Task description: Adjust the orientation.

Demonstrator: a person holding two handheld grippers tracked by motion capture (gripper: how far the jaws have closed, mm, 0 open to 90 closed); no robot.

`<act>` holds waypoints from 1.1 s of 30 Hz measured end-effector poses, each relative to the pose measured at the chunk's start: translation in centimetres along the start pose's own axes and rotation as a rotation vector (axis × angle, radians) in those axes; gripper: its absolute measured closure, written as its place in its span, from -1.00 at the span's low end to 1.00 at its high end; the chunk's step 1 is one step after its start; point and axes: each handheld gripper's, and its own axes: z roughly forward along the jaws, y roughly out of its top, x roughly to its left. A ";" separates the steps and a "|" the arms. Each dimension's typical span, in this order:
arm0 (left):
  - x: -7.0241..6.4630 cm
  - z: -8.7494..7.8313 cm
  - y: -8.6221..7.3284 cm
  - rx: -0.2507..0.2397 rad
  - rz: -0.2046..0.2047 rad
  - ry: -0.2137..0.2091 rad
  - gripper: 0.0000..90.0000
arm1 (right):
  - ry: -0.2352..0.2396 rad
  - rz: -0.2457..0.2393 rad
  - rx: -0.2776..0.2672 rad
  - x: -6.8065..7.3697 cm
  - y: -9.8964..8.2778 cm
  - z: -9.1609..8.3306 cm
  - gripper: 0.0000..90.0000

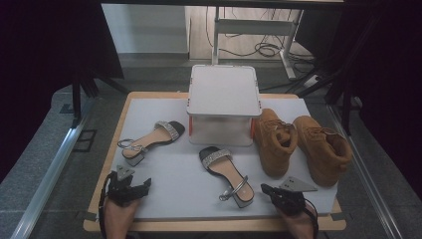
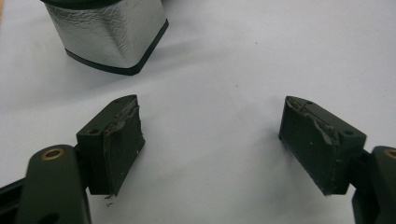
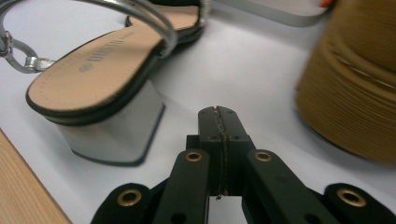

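Note:
Two black heeled sandals with glittery straps lie on the white mat [image 1: 184, 186]. One sandal [image 1: 149, 139] is at the left and the other sandal [image 1: 226, 172] is near the middle. Two tan boots [image 1: 276, 142] [image 1: 323, 147] stand at the right. My left gripper [image 1: 145, 184] rests near the front left edge, open [image 2: 210, 116] with nothing between its jaws; the left sandal's silver heel [image 2: 109, 35] stands just ahead of it. My right gripper [image 1: 263, 189] sits at the front right, shut [image 3: 218, 112] and empty, between the middle sandal's heel [image 3: 112, 133] and a boot [image 3: 355, 93].
A white two-level stand [image 1: 224, 92] with orange corners sits at the back centre of the mat. The wooden table edge [image 1: 214, 225] runs along the front. Dark curtains, metal rails and floor cables surround the table.

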 end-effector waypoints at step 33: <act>0.0 0.0 0.0 0.000 0.001 0.000 -0.54 | 0.194 -0.104 0.028 4.4 0.8 3.3 1.00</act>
